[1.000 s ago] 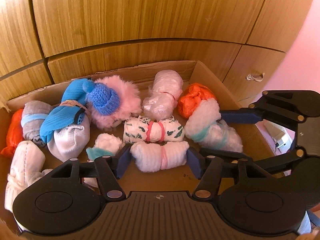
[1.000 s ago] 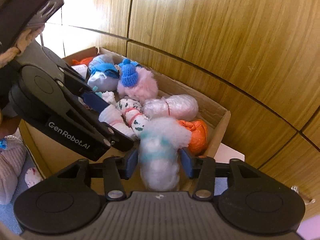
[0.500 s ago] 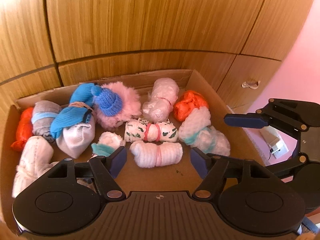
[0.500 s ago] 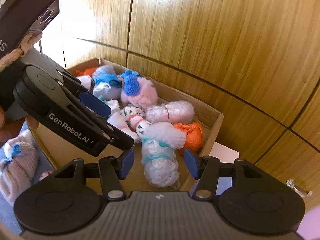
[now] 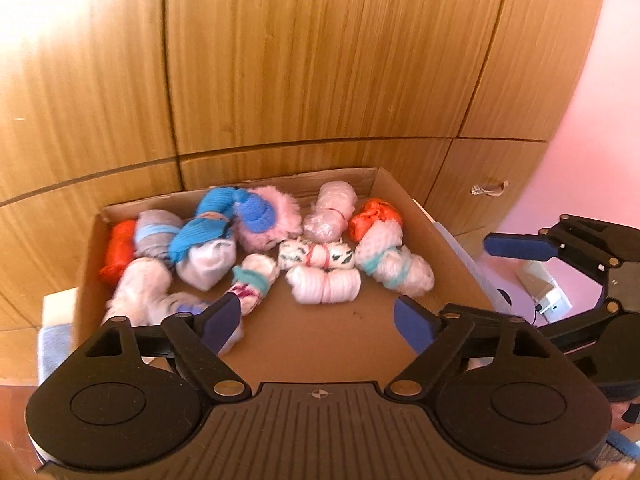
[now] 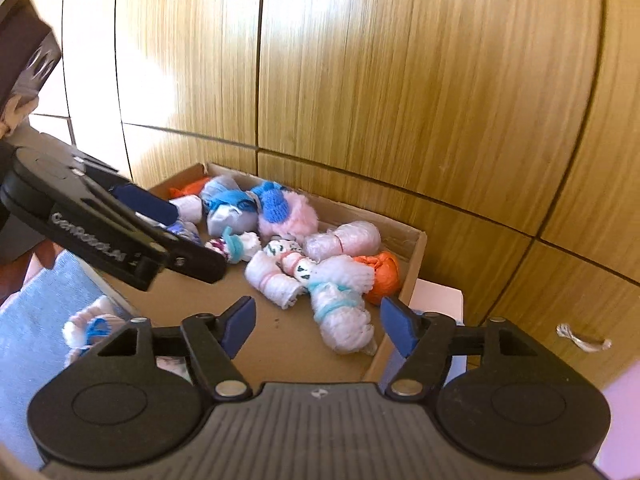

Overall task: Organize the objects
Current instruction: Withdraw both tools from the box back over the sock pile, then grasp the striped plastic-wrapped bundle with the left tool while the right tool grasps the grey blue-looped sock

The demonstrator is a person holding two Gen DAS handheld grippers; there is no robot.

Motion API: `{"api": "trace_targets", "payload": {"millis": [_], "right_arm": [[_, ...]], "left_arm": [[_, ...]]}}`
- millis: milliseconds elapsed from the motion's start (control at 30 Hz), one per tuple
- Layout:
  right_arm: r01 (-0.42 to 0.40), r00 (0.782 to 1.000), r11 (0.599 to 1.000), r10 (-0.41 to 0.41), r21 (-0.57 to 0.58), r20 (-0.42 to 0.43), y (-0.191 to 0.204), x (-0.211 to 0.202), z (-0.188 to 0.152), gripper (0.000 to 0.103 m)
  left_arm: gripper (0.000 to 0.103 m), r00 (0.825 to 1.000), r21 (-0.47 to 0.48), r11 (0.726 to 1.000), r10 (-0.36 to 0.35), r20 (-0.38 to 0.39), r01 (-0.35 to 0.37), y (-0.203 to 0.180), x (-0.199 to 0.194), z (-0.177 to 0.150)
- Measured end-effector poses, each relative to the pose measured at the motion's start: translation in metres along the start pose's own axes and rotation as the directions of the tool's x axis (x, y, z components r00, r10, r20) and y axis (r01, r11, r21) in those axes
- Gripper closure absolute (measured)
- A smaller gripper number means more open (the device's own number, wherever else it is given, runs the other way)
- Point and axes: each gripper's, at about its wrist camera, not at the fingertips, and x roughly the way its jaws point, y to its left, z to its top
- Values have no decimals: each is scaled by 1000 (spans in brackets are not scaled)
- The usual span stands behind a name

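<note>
A cardboard box (image 5: pixel 444 256) holds several rolled sock bundles. A white roll with a pink band (image 5: pixel 325 286) and a white roll with a teal band (image 5: pixel 394 266) lie nearest. My left gripper (image 5: pixel 318 320) is open and empty, raised over the box's front floor. My right gripper (image 6: pixel 316 320) is open and empty, above the box's near right corner; the teal-banded roll (image 6: pixel 340 308) lies in the box just beyond its fingers. The right gripper also shows at the right in the left wrist view (image 5: pixel 560 252).
Wooden cabinet doors (image 5: pixel 320 60) stand behind the box. A blue cloth (image 6: pixel 36 320) with a white-and-blue bundle (image 6: pixel 88 330) lies left of the box. A white block (image 6: pixel 436 296) sits at the box's right. A pink wall (image 5: pixel 600 120) is at the right.
My right gripper opened, let the teal-banded roll drop into the box, and drew back and up. My left gripper opened off the pink-banded roll and also pulled back and up.
</note>
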Motion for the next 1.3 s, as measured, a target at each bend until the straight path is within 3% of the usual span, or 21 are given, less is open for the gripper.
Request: {"api": "trace_targets", "payload": {"millis": [333,600,700,833,1300], "right_arm": [[14,999,996,-18,92,49,24,-38,-35,26],[26,998,992,-34,125,60,62,-52,-70,23],[-19,998,993,11,116,65,80,-49,-70,24],[-71,996,994,66,81,66,108,-30,-62,27],[-59,998,997,58,39,29,132,15,-58,44]], "left_arm": [[7,992,-38,996,84,89,-81,23,-67,-71],[3,976,-108,981,177,125,-164,44,-88,-134],[3,973,-135,975,195,122,-178,54,-93,-148],[3,972,-160,969,207,110,-188,62,-96,-158],[3,974,-171,967,205,94,-187,74,-92,-167]]}}
